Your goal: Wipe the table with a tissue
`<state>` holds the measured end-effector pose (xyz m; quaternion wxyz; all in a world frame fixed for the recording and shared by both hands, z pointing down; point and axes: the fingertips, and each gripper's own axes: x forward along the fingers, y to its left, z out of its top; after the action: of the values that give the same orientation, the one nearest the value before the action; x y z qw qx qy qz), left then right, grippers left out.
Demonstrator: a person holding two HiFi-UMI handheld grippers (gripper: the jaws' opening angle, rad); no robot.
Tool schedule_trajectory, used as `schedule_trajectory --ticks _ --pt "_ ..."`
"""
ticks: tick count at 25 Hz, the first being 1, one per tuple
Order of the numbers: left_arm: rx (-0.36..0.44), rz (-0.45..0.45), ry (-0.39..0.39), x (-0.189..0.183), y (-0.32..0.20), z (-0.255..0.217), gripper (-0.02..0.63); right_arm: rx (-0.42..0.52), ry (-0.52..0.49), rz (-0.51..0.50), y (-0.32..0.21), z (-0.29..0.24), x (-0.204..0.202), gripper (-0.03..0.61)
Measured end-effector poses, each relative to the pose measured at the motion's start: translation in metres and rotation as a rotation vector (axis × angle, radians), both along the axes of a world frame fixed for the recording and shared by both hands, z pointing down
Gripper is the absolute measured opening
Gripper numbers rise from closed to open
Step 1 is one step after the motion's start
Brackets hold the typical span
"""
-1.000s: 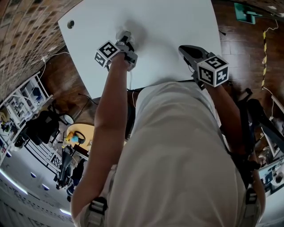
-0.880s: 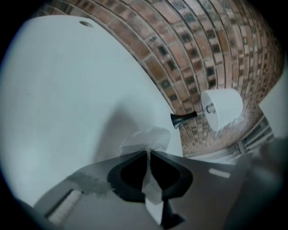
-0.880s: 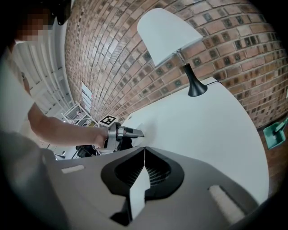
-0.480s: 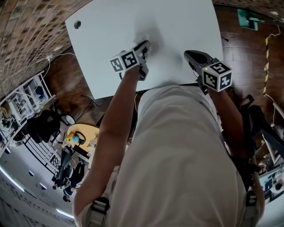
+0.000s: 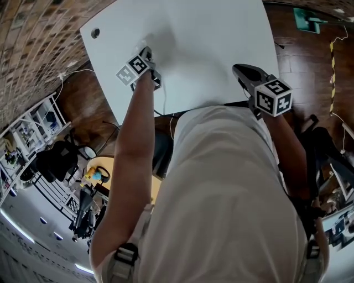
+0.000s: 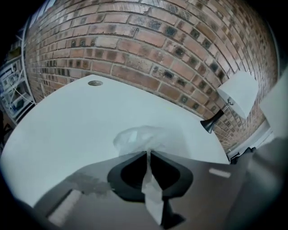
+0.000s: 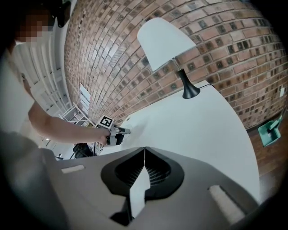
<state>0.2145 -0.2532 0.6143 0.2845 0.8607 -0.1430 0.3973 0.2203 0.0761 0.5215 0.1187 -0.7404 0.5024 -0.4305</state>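
Observation:
A crumpled white tissue (image 6: 141,139) lies pressed on the white table (image 6: 63,121), and its tail runs back between my left gripper's jaws. The left gripper (image 6: 148,154) is shut on the tissue. In the head view it (image 5: 147,54) sits near the table's left side, angled down at the surface. My right gripper (image 5: 241,71) hovers by the table's near right edge, jaws shut with nothing between them (image 7: 144,149). From the right gripper view the left gripper (image 7: 120,131) shows at the far left with an arm behind it.
A lamp with a white shade (image 7: 166,42) and black base (image 7: 190,92) stands at the table's far end against a brick wall (image 6: 148,40). A round cable hole (image 5: 95,33) is near the table's left corner. Wooden floor and a green object (image 5: 307,16) lie to the right.
The left gripper swept right across the table with the tissue, then back left and farther away, rolling as it went. The right gripper has stayed in place.

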Motion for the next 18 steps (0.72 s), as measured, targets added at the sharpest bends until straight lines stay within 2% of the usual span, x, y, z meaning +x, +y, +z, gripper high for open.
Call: schedule_trajectory --ticks 5,10,12,14,16,18 --pt "-0.002 0.071 0.012 0.022 0.026 -0.002 0.031 -0.007 -0.002 0.031 0.014 0.001 0.0 0.009" --pt "0.066 0.303 0.0 0.051 0.086 -0.003 0.032 -0.002 -0.001 0.045 0.021 0.0 0.001 0.009" --pt "0.063 0.381 0.019 0.061 0.114 0.003 0.032 0.002 0.0 0.048 0.024 -0.001 0.002 0.009" --pt "0.074 0.427 0.035 0.069 0.135 0.006 0.031 0.006 0.001 0.05 0.028 -0.003 0.003 0.009" --pt "0.118 0.461 0.012 0.072 0.153 -0.006 0.031 0.008 0.004 0.051 0.035 -0.003 0.006 0.009" --pt "0.11 0.515 0.005 0.071 0.179 -0.01 0.031 0.008 0.008 0.047 0.042 -0.003 0.008 0.009"
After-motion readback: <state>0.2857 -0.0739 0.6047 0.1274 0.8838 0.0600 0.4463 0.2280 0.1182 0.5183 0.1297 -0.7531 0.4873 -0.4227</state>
